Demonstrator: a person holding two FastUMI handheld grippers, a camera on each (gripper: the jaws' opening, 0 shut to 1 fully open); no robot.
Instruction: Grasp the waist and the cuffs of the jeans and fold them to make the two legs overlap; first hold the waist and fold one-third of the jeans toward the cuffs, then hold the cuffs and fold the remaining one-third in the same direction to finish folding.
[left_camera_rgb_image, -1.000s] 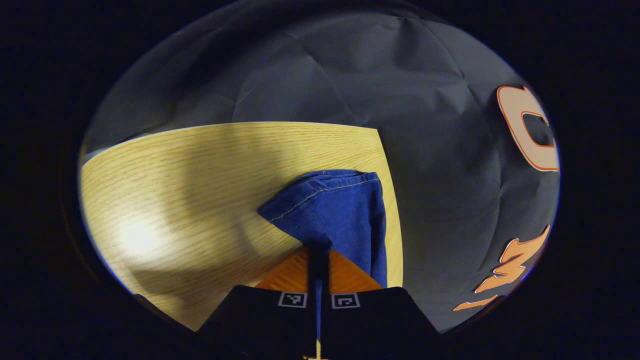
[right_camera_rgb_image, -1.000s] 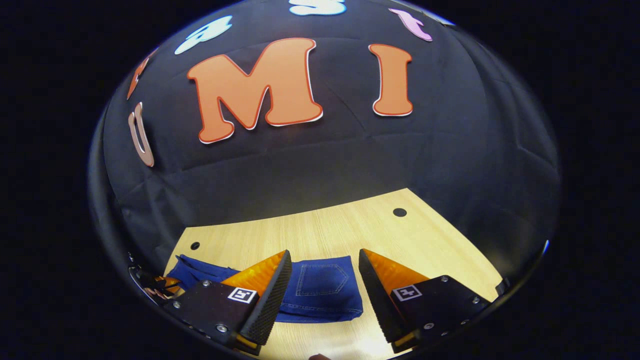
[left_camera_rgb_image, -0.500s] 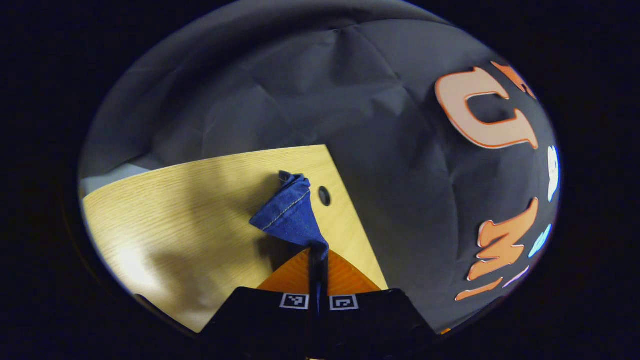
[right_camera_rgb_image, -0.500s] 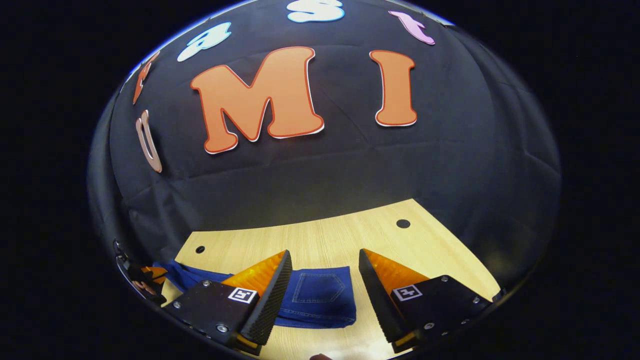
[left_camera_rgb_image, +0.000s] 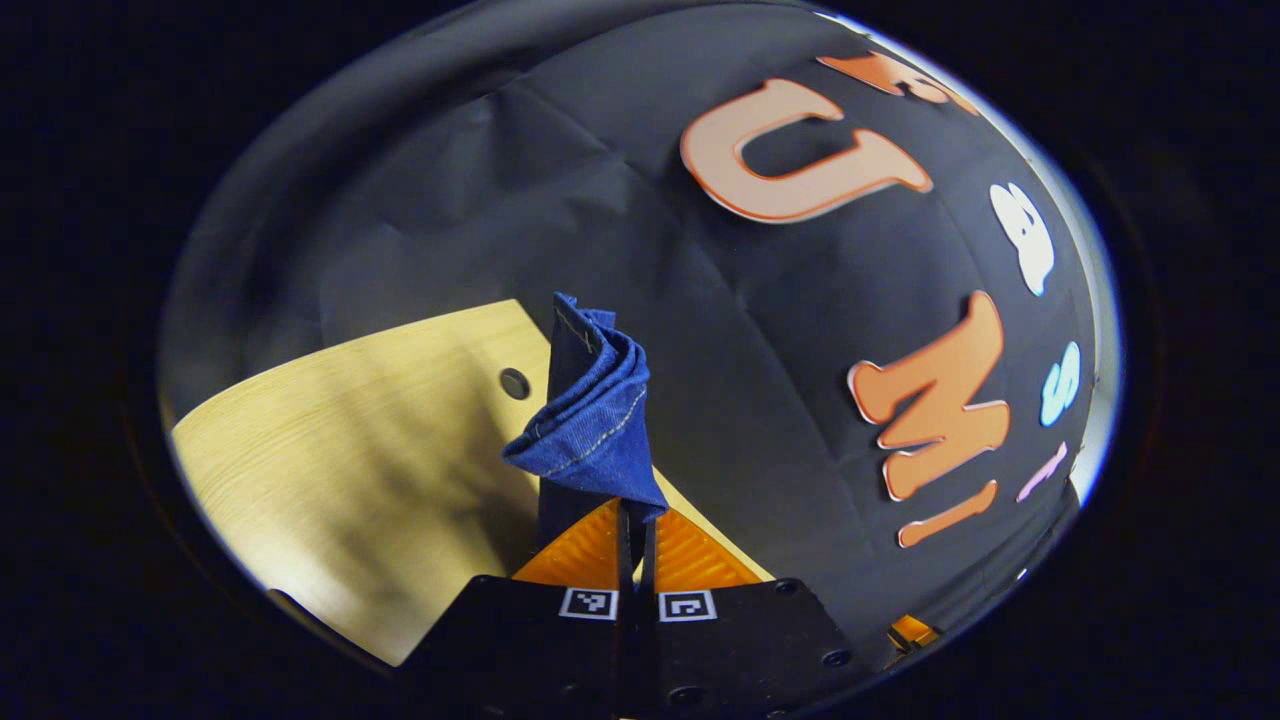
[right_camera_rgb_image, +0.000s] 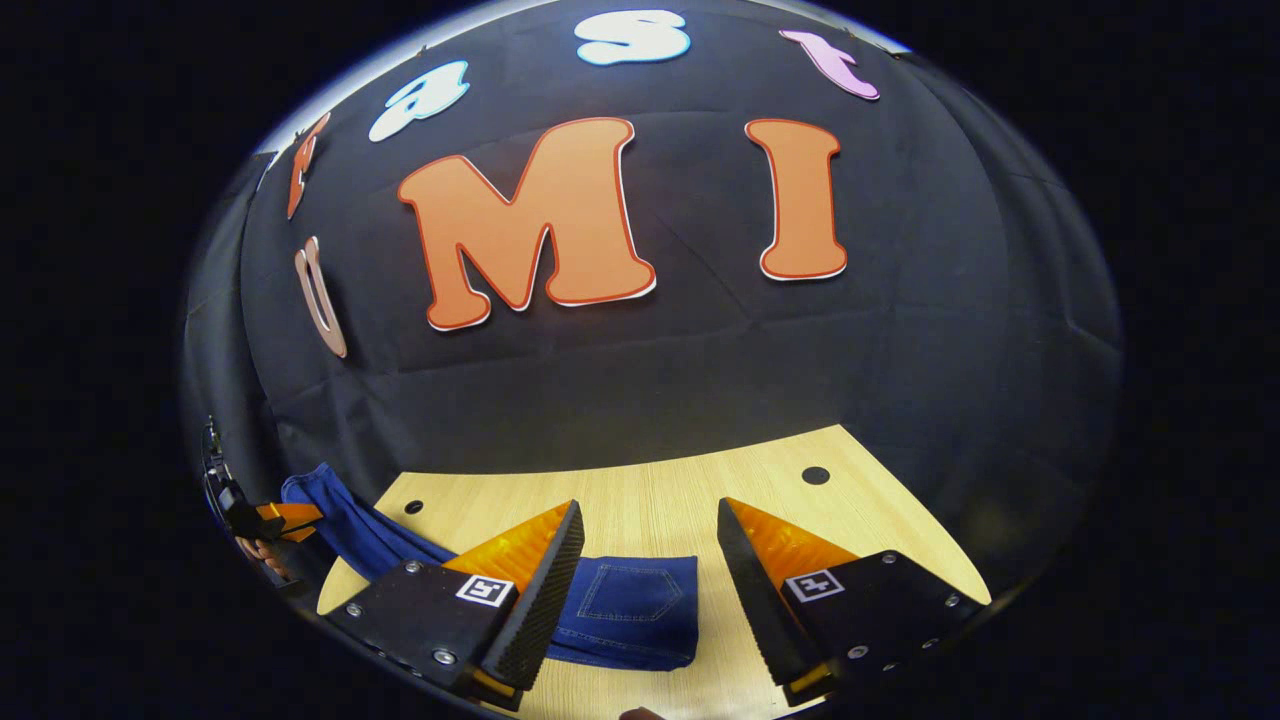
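I keep the left claw (left_camera_rgb_image: 634, 520) clenched on the jeans (left_camera_rgb_image: 590, 420) cuffs, lifted above the worktop (right_camera_rgb_image: 650, 500) for folding over, while the right claw (right_camera_rgb_image: 650, 590) hovers released above the waist.

Both views low (shared table (right_camera_rgb_image: 650, 495))

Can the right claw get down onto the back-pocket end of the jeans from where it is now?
Probably yes: the right claw hangs open over the jeans, whose pocket end lies flat on the table between its fingers, nothing between.
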